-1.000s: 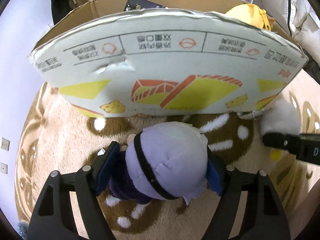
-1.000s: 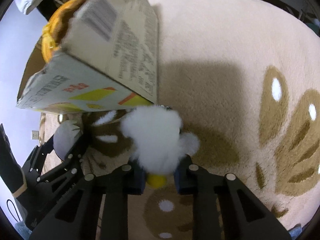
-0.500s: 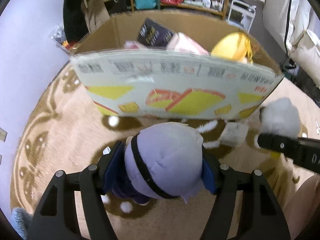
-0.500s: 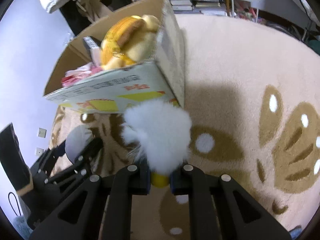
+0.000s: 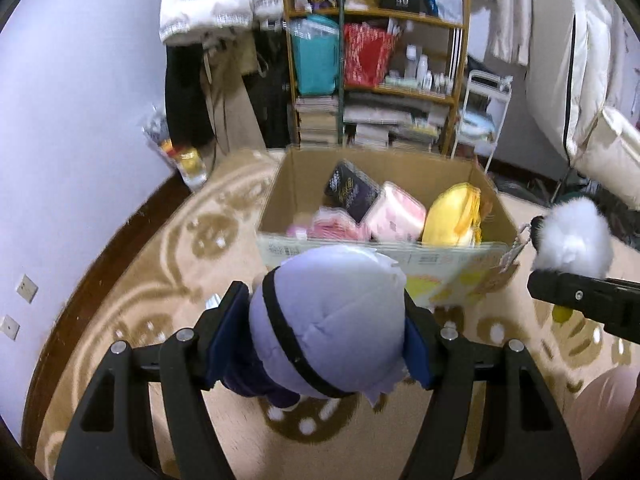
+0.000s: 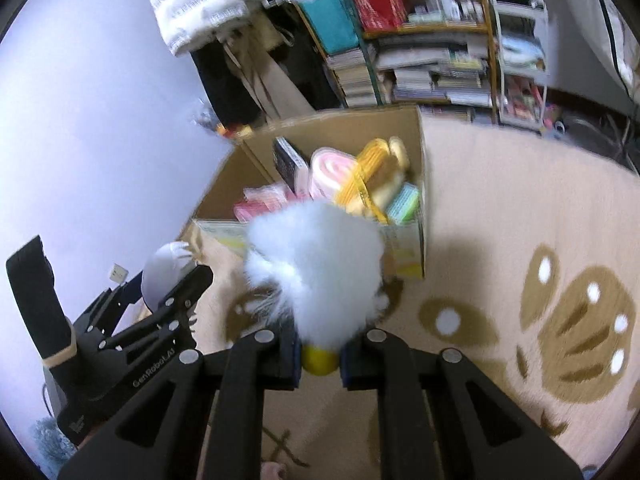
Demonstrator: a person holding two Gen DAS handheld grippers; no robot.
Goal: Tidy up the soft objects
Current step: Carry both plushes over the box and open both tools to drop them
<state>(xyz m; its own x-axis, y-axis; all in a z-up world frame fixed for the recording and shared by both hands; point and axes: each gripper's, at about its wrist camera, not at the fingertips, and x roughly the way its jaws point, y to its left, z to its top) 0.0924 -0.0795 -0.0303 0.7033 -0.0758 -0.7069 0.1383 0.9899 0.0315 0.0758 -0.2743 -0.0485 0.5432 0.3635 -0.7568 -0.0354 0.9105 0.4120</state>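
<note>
Both grippers have risen since the earlier frame, so the open brown cardboard box [image 5: 384, 184] now shows its inside instead of only its printed front wall. Left gripper [image 5: 326, 344] is clamped wide around the round lavender plush doll with a black band [image 5: 328, 320]; right gripper [image 6: 318, 360] is pinched nearly closed on the yellow base of the fluffy white plush toy [image 6: 316, 268]. Each toy hangs above the beige patterned rug [image 6: 500, 220], just short of the box's near edge. Yellow and pink soft items already lie inside; these two, I judge, still need dropping in.
</note>
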